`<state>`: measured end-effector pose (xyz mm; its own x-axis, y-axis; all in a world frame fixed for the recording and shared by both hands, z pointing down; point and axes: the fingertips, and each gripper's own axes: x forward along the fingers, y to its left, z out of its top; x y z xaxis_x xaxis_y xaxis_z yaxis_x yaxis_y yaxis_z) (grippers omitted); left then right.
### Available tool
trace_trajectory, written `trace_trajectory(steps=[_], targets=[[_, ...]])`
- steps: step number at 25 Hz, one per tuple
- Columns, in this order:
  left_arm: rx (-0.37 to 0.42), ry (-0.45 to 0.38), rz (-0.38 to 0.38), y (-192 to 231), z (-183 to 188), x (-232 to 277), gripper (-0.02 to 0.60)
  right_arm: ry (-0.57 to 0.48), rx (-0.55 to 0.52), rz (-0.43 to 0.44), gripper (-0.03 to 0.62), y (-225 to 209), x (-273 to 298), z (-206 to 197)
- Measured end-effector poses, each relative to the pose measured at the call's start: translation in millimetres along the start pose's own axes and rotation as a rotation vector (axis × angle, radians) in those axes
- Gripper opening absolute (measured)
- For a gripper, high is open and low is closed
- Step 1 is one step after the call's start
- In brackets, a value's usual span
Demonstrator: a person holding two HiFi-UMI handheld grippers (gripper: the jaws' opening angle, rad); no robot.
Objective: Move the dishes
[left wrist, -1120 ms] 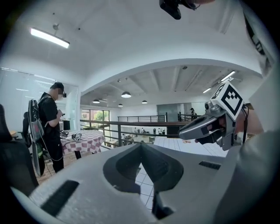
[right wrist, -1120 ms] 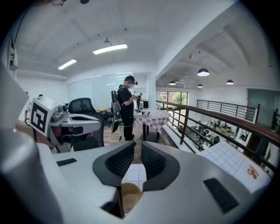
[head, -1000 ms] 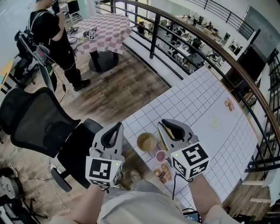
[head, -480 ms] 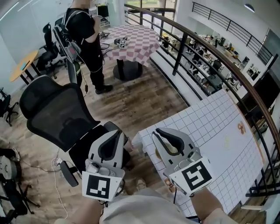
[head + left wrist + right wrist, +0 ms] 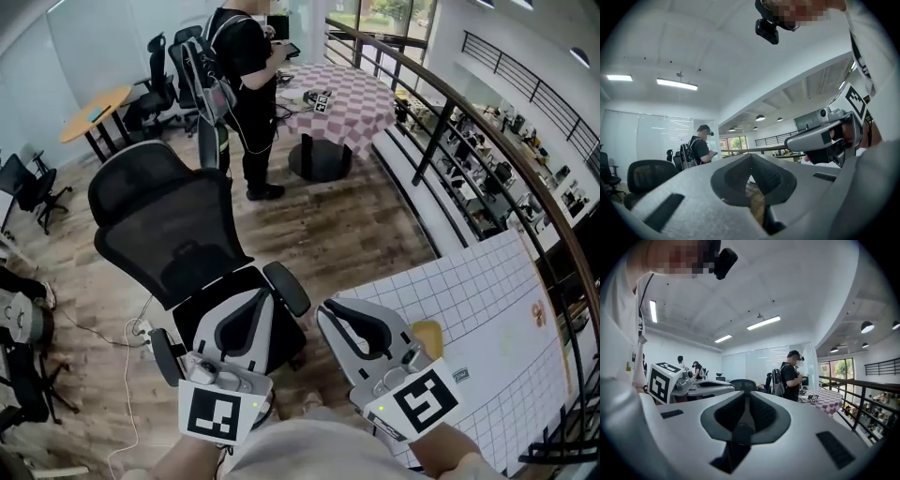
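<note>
Both grippers are held level in front of the person, side by side above the wooden floor (image 5: pixel 366 225), left of the white gridded tabletop (image 5: pixel 487 281). The left gripper (image 5: pixel 261 294) has its jaws closed tip to tip with nothing between them; only floor shows through the hollow behind the tips. The right gripper (image 5: pixel 325 307) is likewise closed and empty, its pads meeting in a thin line.

A yellowish dish (image 5: pixel 428 336) sits on the tabletop near its left edge, just right of the right gripper and partly hidden behind it, touched by neither gripper. A small orange thing (image 5: pixel 539 314) lies well apart from it, towards the tabletop's right side.

A black office chair (image 5: pixel 169 234) stands just beyond the left gripper. Far off, a person (image 5: pixel 246 56) stands beside a checkered table (image 5: pixel 352 98), next to a dark railing (image 5: pixel 469 112).
</note>
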<state>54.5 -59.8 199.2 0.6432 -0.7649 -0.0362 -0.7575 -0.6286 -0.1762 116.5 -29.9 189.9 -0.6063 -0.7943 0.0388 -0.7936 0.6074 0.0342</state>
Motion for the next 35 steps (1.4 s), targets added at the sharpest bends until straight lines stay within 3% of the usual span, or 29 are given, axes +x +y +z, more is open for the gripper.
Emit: trace_trajectory(steps=[7,13,22,28,35], targets=[[0.012,0.027,0.083,40.4,-1.7,-29.4,0.012,-0.029,0.035,0.095,0.037,25.5,33.6,7.4],[-0.041,0.035,0.115,64.6,-5.6,-56.4,0.012,-0.069,0.043,0.155,0.034,48.1,55.1,14.4],[-0.053,0.064,0.142,86.2,-17.7,-87.1,0.012,-0.086,0.05,0.205,0.032,82.0,65.1,13.9],[-0.093,0.046,0.143,92.1,-15.0,-88.8,0.012,-0.063,0.052,0.191,0.032,80.1,68.3,11.6],[-0.085,0.058,0.113,91.3,-19.5,-93.2,0.012,-0.079,0.048,0.149,0.021,82.3,68.1,11.4]])
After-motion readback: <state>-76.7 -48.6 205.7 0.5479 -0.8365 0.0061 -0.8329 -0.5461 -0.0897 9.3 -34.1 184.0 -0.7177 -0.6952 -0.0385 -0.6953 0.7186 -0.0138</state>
